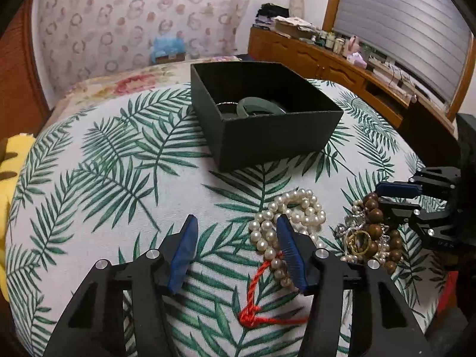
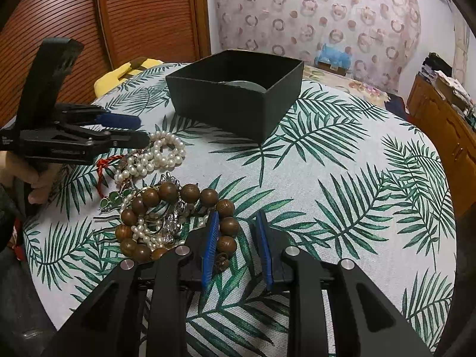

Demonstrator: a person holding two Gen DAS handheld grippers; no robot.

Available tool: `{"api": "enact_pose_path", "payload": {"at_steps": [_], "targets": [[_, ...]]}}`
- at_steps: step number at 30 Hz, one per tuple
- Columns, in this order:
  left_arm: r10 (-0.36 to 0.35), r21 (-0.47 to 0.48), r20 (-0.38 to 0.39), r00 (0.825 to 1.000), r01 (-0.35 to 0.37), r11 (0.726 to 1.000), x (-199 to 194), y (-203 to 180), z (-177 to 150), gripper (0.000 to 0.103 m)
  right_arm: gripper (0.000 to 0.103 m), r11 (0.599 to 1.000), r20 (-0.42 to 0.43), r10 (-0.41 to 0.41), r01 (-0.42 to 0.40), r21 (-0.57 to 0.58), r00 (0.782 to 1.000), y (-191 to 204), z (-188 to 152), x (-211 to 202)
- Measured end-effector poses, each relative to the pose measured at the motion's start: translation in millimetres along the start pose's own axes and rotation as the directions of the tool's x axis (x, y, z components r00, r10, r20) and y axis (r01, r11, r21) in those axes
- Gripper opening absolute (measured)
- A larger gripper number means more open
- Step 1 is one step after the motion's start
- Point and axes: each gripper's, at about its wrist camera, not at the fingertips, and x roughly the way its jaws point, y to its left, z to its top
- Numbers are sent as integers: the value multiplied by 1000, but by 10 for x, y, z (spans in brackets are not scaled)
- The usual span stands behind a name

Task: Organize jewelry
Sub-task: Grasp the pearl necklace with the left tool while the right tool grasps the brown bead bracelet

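Observation:
A black open box (image 1: 267, 125) stands on the leaf-print table and holds a green jade bangle (image 1: 258, 105); the box also shows in the right wrist view (image 2: 238, 101). A pearl strand (image 1: 291, 217) with a red cord (image 1: 255, 297) lies in front of it. A brown wooden bead bracelet (image 2: 178, 217) rings a heap of small pearls, silver pieces and a gold ring (image 1: 360, 241). My left gripper (image 1: 238, 229) is open, its right finger beside the pearls (image 2: 160, 154). My right gripper (image 2: 238, 217) is open, with wooden beads lying between its fingers.
A yellow object (image 1: 9, 196) sits at the table's left edge. A wooden sideboard (image 1: 342, 65) with small items runs along the right wall. A flowered bed cover (image 1: 125, 83) lies beyond the table. Slatted wooden doors (image 2: 89, 29) stand to the left.

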Motion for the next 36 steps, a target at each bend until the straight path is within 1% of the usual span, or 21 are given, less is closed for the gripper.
{"api": "enact_pose_path", "payload": {"at_steps": [1,3,5,7,8,11,19,22,27,30,32,35,36], "targets": [[-1,3,-5,1000,1,1000,14,-8,13,50,28,1000,-1,-6,6,-5,1000,10,2,3],[-11,14,-9,1000,11,1000,33,-45,52,41,28,1000,-1,-11,11,-9,1000,14,3,2],[-21,24,-14,1000,22,999,47,-73,84,36,28,1000,-1,-9,9,-7,1000,15,2,1],[-28,34,-19,999,29,999,56,-95,100,27,28,1000,-1,-11,11,-8,1000,19,3,1],[-27,41,-25,999,28,999,63,-112,112,20,28,1000,-1,-12,12,-10,1000,23,4,2],[-35,48,-32,999,36,998,68,-125,134,13,28,1000,-1,-10,10,-8,1000,12,2,0],[11,64,-34,999,-9,998,78,-96,197,13,28,1000,-1,-10,10,-8,1000,15,3,1],[17,61,-33,999,-15,998,76,-93,193,16,28,1000,-1,-11,11,-9,1000,18,3,2],[34,83,-39,999,-31,996,61,-119,183,17,28,1000,-1,-11,11,-8,1000,16,2,1],[28,97,-49,998,-23,995,71,-147,184,17,28,1000,-1,-11,11,-8,1000,16,1,0],[36,109,-50,998,-30,994,72,-168,191,17,28,1000,-1,-10,10,-8,1000,17,1,0],[26,101,-49,998,-20,995,87,-142,218,17,28,1000,-1,-14,14,-11,1000,24,3,3],[20,100,-48,999,-15,995,92,-135,225,15,28,1000,-1,-16,16,-12,1000,26,4,5]]}}
